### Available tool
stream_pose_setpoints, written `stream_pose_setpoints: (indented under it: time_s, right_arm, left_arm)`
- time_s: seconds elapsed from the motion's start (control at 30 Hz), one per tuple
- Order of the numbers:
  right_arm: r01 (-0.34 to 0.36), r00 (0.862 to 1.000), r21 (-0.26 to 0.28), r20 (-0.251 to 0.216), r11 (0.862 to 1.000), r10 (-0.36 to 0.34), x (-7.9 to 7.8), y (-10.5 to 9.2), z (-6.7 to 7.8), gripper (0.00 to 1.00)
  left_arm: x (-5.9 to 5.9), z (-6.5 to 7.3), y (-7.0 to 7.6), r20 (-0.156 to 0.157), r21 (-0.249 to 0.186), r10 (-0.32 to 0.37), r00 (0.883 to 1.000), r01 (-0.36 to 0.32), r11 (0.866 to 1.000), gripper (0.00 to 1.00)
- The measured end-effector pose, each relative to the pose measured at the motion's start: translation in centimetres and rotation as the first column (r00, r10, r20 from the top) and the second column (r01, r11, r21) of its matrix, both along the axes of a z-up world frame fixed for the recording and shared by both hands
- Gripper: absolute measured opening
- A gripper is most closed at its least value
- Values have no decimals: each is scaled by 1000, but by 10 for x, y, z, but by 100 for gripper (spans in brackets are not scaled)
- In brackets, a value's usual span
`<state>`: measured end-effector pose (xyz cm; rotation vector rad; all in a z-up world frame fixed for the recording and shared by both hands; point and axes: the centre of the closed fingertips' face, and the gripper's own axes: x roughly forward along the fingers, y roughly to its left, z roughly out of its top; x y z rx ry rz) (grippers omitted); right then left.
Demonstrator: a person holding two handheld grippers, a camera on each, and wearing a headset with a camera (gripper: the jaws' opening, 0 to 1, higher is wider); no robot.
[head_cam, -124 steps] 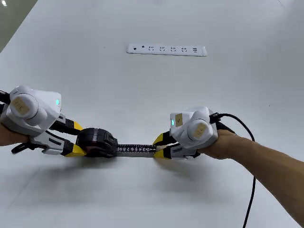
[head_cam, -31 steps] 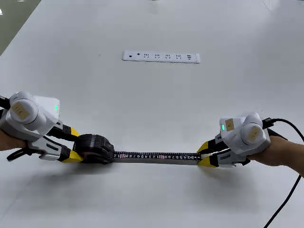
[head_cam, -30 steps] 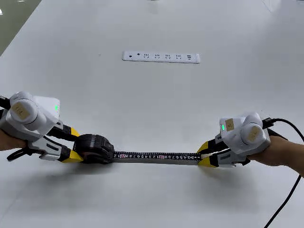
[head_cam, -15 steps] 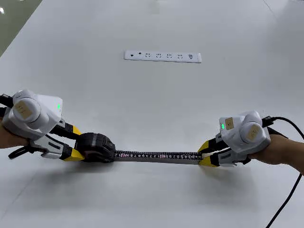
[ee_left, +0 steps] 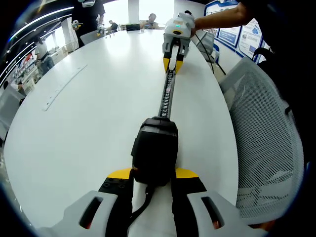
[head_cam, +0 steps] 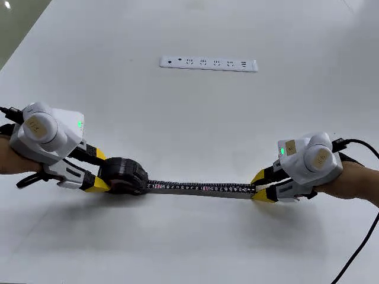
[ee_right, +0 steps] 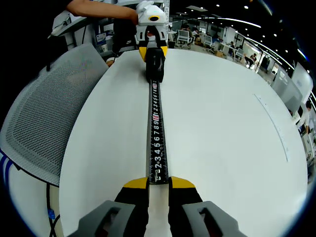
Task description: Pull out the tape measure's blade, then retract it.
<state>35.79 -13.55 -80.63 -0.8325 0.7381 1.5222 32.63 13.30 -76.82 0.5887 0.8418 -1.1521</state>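
In the head view, the left gripper (head_cam: 99, 170) sits at the near left of the white table (head_cam: 189, 118), its yellow-tipped jaws clamped on either side of the black tape measure case (head_cam: 123, 176). The blade (head_cam: 201, 188) runs from the case to the right along the tabletop, drawn well out. At its far end the right gripper (head_cam: 259, 186) has its jaws pinched together on the blade's tip. A white power strip (head_cam: 208, 63) lies well apart at the far side of the table, and a black cable (head_cam: 355, 254) trails from the right gripper toward the near right.

In the left gripper view, the left gripper (ee_left: 153, 174) has the case (ee_left: 155, 148) held between its two jaws (a black strap hangs from the case down between them). The blade (ee_left: 168, 94) stretches straight ahead to the right gripper (ee_left: 173, 65), closed on its end. A grey mesh chair (ee_left: 266, 148) stands beside the table.

In the right gripper view, the right gripper (ee_right: 158, 183) has its jaws closed on the blade (ee_right: 157, 133), whose printed numbers read up along it. At the blade's other end the case (ee_right: 154, 64) sits in the left gripper (ee_right: 153, 51).
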Motion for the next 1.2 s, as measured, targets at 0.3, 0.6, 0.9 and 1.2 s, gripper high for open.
stream_pose_setpoints:
  time_s: [0.3,0.6,0.9,1.2]
  right_arm:
    - [-11,1000,-28,11,1000,11,1,-2,-1,12]
    - [-3,1000,-34,30,999,4,3,-3,-1,13]
    - [3,999,-35,48,999,-2,4,-3,-1,23]
    - [34,998,-16,54,999,-33,4,-5,7,32]
  left_arm:
    - [0,0,0,-4,6,0,1000,0,1000,25]
    - [0,0,-1,-6,16,-3,1000,3,1000,26]
    - [0,3,0,0,15,8,1000,-8,1000,30]
    - [-4,4,6,-5,23,30,1000,-30,999,38]
